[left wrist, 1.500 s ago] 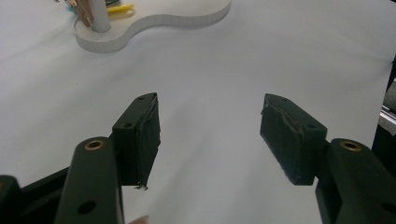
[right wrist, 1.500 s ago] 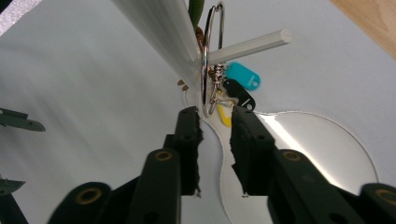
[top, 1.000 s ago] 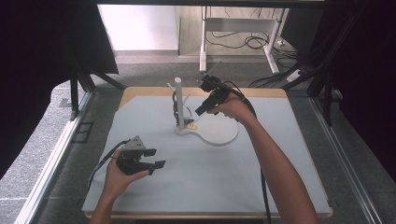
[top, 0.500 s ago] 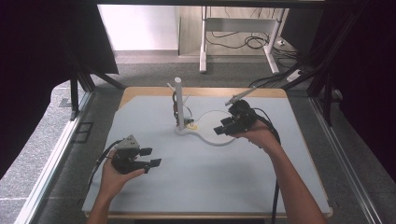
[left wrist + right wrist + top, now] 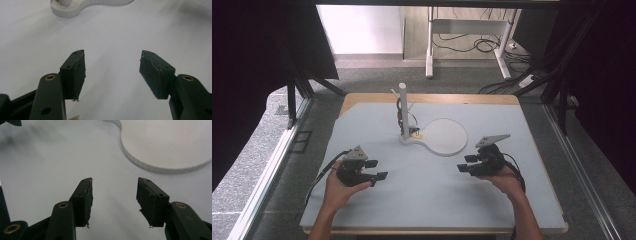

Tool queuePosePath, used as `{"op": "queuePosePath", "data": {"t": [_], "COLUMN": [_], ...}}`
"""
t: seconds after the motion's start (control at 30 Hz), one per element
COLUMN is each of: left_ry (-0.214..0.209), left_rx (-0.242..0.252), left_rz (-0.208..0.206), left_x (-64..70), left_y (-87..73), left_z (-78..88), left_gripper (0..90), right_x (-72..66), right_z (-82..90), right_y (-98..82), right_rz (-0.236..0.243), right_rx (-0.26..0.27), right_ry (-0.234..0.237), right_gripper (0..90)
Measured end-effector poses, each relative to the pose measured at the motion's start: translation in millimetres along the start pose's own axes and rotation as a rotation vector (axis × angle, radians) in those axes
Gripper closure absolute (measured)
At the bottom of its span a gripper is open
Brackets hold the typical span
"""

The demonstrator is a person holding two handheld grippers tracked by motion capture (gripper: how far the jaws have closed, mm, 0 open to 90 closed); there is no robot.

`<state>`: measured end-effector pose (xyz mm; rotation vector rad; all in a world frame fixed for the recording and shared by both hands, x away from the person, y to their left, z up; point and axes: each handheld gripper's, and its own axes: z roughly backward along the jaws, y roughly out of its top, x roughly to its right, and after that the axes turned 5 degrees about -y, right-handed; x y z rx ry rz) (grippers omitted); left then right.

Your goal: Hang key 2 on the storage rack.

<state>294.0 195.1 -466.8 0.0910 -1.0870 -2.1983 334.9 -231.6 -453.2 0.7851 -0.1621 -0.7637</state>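
Note:
A white stand (image 5: 443, 136) with a round flat base and an upright white post (image 5: 403, 111) sits at the middle back of the table; thin cables and a small yellow piece cling to the post's foot. My left gripper (image 5: 377, 170) rests low at the front left, held in a hand, open and empty. My right gripper (image 5: 467, 164) is at the front right, just below the round base, also open with nothing between its jaws. The left gripper view has the base's post end (image 5: 65, 7) far ahead. The right gripper view has the round base's rim (image 5: 150, 166) close ahead.
A pale blue mat (image 5: 427, 200) covers the wooden table (image 5: 362, 97). Black curtains and metal frame rails flank both sides. Beyond the table are a desk leg and floor cables (image 5: 472, 45).
My right gripper has pulled back from the post, over the round base, down to the front right of the mat. My left gripper shifted only slightly.

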Motion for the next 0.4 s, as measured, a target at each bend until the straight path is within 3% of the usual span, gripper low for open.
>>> {"op": "queuePosePath", "data": {"t": [0.17, 0.23, 0.27, 0.33, 0.4], "left_ry": [0.006, 0.008, 0.008, 0.009, 0.01], "left_rx": [-0.003, -0.007, -0.008, -0.008, -0.006], "left_rz": [0.0, -0.001, -0.002, -0.003, -0.001], "left_x": [0.8, 1.6, 1.9, 1.7, 1.6], "left_y": [-0.5, -0.6, -0.7, -0.5, -0.5], "left_z": [-0.4, -0.7, -0.8, -0.6, -0.4], "left_gripper": [38.0, 38.0, 37.8, 37.8, 37.8], "right_x": [8.7, 12.8, 14.5, 17.6, 19.5], "right_z": [-3.5, -5.8, -4.7, -3.2, -3.0], "right_y": [-25.4, -27.8, -29.8, -32.5, -35.2], "right_rz": [-0.072, -0.077, -0.08, -0.106, -0.109], "right_rx": [0.071, 0.024, 0.035, 0.055, 0.061], "right_ry": [0.031, -0.009, -0.029, -0.004, -0.039], "right_gripper": [48.0, 46.9, 46.9, 45.5, 40.2]}}
